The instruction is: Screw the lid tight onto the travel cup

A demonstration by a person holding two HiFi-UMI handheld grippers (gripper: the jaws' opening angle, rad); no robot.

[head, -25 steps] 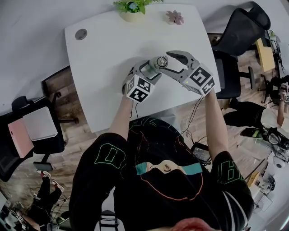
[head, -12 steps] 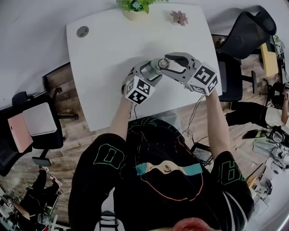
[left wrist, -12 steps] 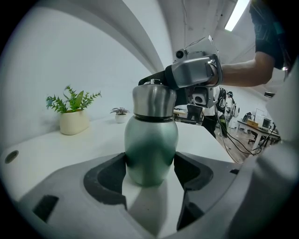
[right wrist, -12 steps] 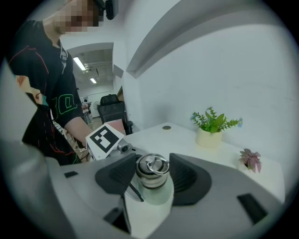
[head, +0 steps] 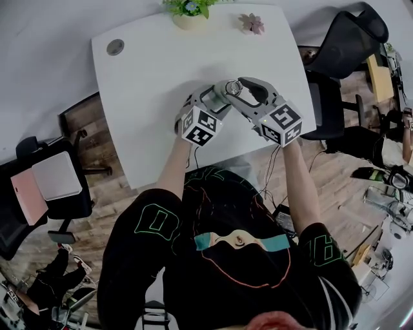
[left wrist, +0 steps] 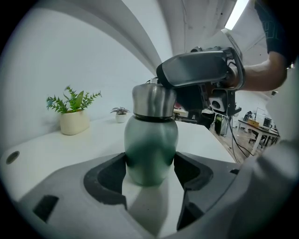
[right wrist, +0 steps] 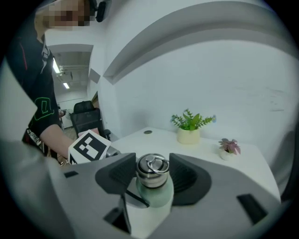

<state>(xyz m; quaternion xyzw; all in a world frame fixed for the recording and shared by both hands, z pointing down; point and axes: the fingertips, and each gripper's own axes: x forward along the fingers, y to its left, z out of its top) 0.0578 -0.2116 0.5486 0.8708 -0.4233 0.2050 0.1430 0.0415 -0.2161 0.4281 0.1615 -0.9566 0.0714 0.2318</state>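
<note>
A pale green travel cup [left wrist: 151, 149] with a steel lid [left wrist: 153, 100] stands upright on the white table [head: 148, 77]. My left gripper [left wrist: 150, 170] is shut on the cup's lower body, with a pad pressed on each side. My right gripper [right wrist: 152, 173] reaches in from the right, and its dark pads sit against both sides of the lid [right wrist: 152, 169], which has a ring handle on top. In the head view both grippers meet at the cup [head: 224, 94], the left gripper [head: 216, 98] below-left and the right gripper [head: 236, 87] on the lid.
A potted green plant [head: 189, 11] and a small pink plant [head: 250, 24] stand at the table's far edge. A round cable grommet [head: 115, 48] lies at the far left. A black office chair [head: 345, 45] stands to the right of the table, another chair [head: 45, 187] to the left.
My right gripper's jaws have closed in on the lid, and its marker cube has swung down and toward the person. The left gripper and cup have stayed in place.
</note>
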